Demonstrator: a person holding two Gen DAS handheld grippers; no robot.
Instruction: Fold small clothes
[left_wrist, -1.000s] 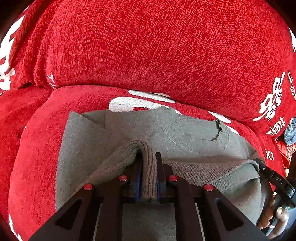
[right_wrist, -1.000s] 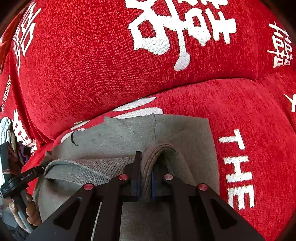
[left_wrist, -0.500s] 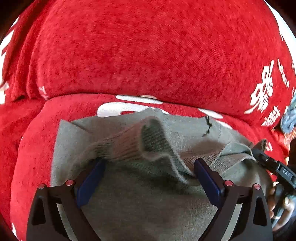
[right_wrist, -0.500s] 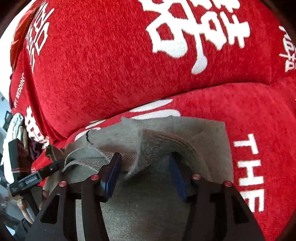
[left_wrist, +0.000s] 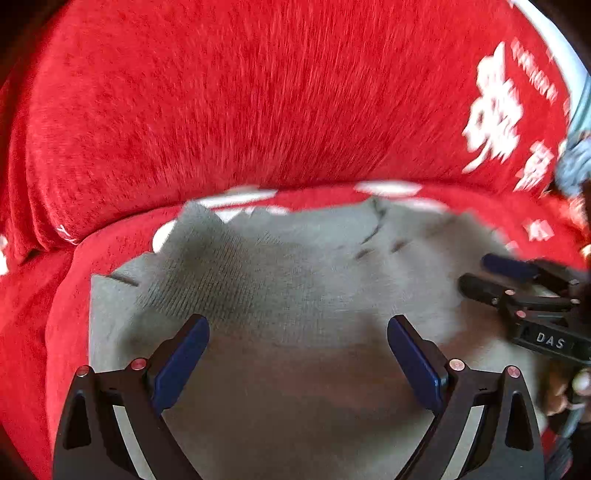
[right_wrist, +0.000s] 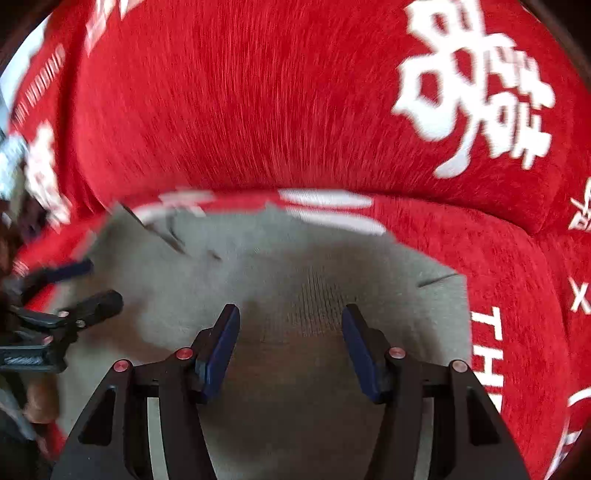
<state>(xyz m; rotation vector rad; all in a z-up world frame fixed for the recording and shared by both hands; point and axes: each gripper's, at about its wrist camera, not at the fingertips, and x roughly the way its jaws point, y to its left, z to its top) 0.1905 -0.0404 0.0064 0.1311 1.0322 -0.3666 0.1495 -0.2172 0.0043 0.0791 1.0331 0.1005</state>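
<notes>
1. A red sofa cover (left_wrist: 229, 110) with white lettering filled both views, over seat and backrest.
2. The grey knit garment (left_wrist: 295, 295) lay folded on the seat, its far edge near the backrest crease.
3. Judged step: letting go after a fold; best to lift clear without snagging the knit, then press the fold flat.
4. The left gripper (left_wrist: 297, 363) pointed steeply down, fingers wide apart, nothing between them.
5. The right gripper (right_wrist: 291, 349) was angled likewise, its fingers opening, empty.
</notes>
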